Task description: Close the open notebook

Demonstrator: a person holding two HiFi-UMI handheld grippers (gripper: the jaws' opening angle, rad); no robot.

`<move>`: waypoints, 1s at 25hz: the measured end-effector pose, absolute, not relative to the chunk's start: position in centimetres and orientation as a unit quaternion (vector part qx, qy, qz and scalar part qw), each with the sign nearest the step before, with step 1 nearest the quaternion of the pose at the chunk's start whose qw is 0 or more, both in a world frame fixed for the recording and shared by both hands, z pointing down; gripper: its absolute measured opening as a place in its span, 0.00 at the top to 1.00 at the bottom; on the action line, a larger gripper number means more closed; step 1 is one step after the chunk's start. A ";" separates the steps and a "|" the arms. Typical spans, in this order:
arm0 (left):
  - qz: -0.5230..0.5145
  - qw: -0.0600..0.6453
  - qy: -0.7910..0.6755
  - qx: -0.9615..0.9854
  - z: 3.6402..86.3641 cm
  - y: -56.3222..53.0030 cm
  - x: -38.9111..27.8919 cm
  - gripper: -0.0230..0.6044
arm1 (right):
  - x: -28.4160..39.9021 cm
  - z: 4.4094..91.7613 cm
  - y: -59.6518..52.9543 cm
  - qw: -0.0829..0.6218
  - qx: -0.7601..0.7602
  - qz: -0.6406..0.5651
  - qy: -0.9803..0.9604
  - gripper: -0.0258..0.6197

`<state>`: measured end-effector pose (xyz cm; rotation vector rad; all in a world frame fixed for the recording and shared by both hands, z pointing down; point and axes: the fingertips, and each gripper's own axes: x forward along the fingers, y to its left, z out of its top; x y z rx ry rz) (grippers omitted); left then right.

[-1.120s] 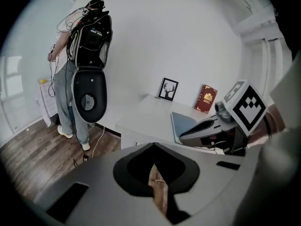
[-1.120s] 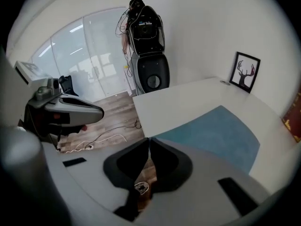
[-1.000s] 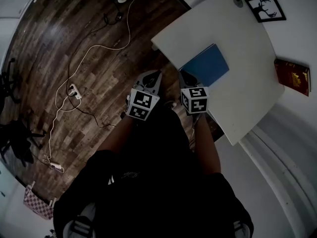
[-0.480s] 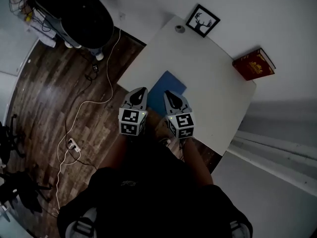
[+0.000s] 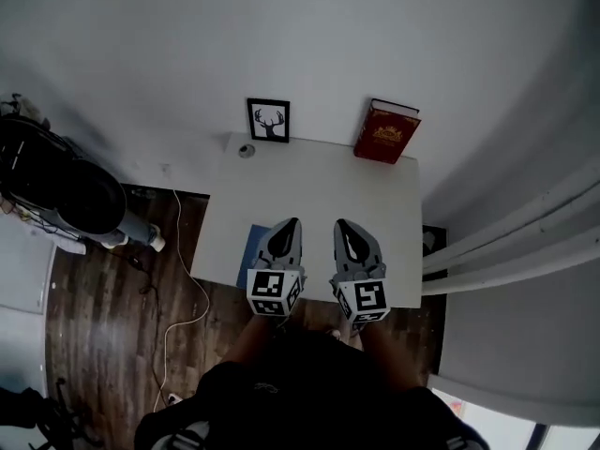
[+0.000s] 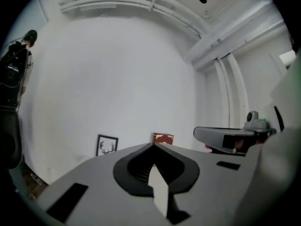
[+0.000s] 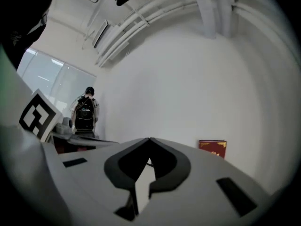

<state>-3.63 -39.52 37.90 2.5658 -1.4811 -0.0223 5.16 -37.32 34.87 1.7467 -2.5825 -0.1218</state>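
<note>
A white wall (image 5: 281, 36) is filling the upper part of the head view. Dark wooden floor (image 5: 103, 307) is showing at the lower left. A white desk (image 5: 319, 181) is standing with its far edge against the wall. The person (image 5: 300, 392), in dark clothing, is standing at its near edge and holding both arms out over it. A black chair (image 5: 66, 195) is sitting on the floor to the left of the desk, and white rails (image 5: 506, 242) are running along the wall to the right.

The left tongs (image 5: 293, 221) and the right tongs (image 5: 339, 222) are pointing side by side toward the wall, near each other but apart. Each is carrying its marker cube at the near end. Both are clenched, with their tips meeting and nothing between them.

The notebook (image 5: 251, 256) is lying flat and closed, blue cover up, at the near left part of the desk. In the head view the left tongs are covering its right side. Neither pair of tongs is gripping it.

A red book (image 5: 385, 132) is leaning upright against the wall at the far right of the desk. A framed picture (image 5: 268, 120) of a deer's head is standing against the wall at the far left. A white cable (image 5: 183, 289) is trailing across the floor beside the desk. A small round fitting (image 5: 247, 151) is sitting on the desk just in front of the picture.
</note>
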 end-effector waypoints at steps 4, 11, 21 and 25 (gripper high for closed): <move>-0.006 0.050 -0.442 0.895 35.8 -38.3 1.0 0.96 | 8.9 33.9 -35.7 0.013 0.605 -0.047 -0.795 0.93; 0.003 0.056 -0.408 0.911 36.4 -36.9 4.3 0.96 | 11.1 33.0 -33.6 0.020 0.639 -0.059 -0.766 0.93; 0.019 0.016 -0.395 0.918 35.4 -35.7 5.0 0.96 | 10.7 33.6 -33.1 0.029 0.639 -0.051 -0.767 0.93; 0.015 0.008 -0.397 0.918 34.8 -35.4 4.7 0.96 | 10.7 33.4 -33.0 0.025 0.642 -0.064 -0.763 0.93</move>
